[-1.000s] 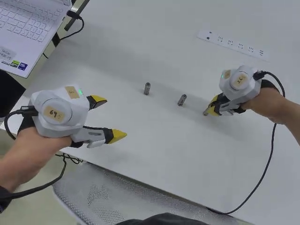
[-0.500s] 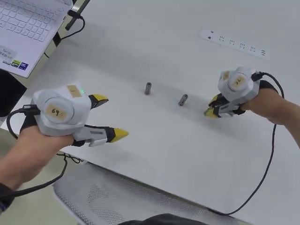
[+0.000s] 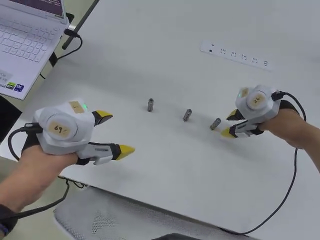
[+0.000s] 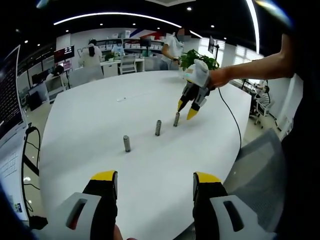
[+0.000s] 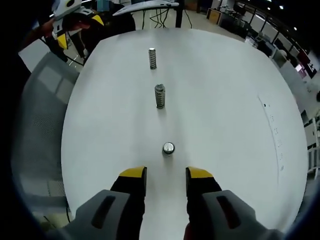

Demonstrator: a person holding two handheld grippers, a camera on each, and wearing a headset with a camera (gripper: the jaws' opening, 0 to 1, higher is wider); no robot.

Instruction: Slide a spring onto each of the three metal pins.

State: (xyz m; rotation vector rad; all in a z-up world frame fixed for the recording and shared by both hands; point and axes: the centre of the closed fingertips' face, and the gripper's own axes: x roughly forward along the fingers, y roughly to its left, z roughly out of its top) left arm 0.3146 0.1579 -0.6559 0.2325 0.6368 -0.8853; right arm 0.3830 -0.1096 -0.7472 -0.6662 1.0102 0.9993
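Three pins wearing springs stand in a row on a white table (image 3: 165, 170): left pin (image 3: 150, 104), middle pin (image 3: 187, 115), right pin (image 3: 215, 124). The right pin stands just before the right gripper (image 3: 228, 125), whose jaws are apart and empty. In the right gripper view, its coils are hard to make out. The left gripper (image 3: 117, 132) is spread too, well apart from the pins. A laptop (image 3: 25, 45) and power strip (image 3: 235, 54) lie beyond.

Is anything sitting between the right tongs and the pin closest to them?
Nothing visible does. The right tongs stand open just short of the nearest pin, with bare table between them. The middle pin and far pin stand beyond it, not in the way.
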